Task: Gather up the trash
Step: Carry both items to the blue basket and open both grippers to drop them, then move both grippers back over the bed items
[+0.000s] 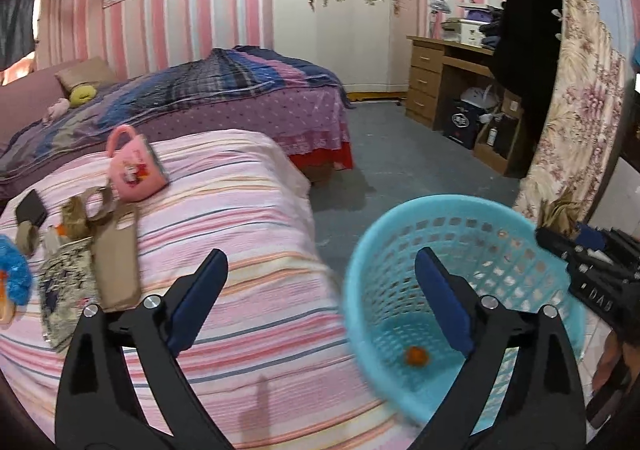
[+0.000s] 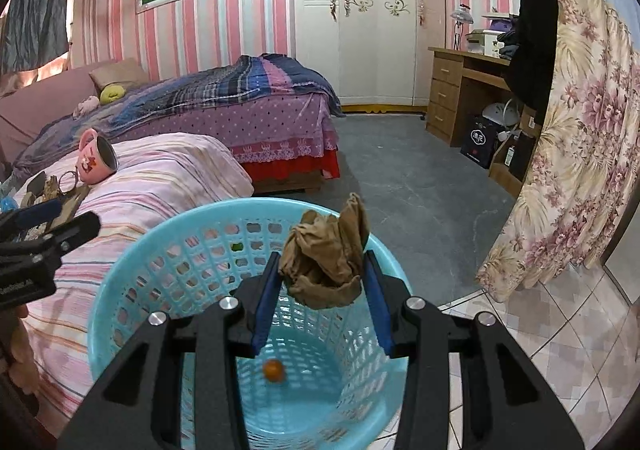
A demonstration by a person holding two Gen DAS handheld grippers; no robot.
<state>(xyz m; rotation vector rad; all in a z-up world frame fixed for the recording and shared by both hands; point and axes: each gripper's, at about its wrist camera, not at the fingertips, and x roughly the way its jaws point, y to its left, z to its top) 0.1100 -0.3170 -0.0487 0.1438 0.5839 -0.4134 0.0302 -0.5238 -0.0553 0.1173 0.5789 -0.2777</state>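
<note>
- Right wrist view looks straight down into a light blue basket (image 2: 132,290) standing on the floor beside a bed with a pink striped cover (image 2: 160,178).
- Clamped between the blue pads of the right gripper (image 2: 322,270) is a crumpled brown wad (image 2: 326,262) (paper or thin cloth, I cannot tell which), held just above the basket's opening.
- A small orange round thing (image 2: 273,370) lies on the basket's bottom, alone there as far as I can see.
- From the left wrist view, the left gripper (image 1: 320,274) stands wide apart with nothing between its pads; one finger is over the striped cover, the other over the basket's near rim.
- More bits are scattered on the cover, well apart from the basket: a pink mug (image 1: 136,166) lying on its side, a flat brown cardboard piece (image 1: 116,266), a cardboard ring (image 1: 102,204), a dark flat item (image 1: 31,206) and a blue frilly thing (image 1: 14,274) at the edge of the picture.
- Behind stand a second bed with a purple plaid blanket (image 1: 224,86), a white wardrobe (image 1: 332,10) and a wooden desk (image 1: 436,78).
- A flowered curtain (image 2: 580,130) hangs to the right of the basket.
</note>
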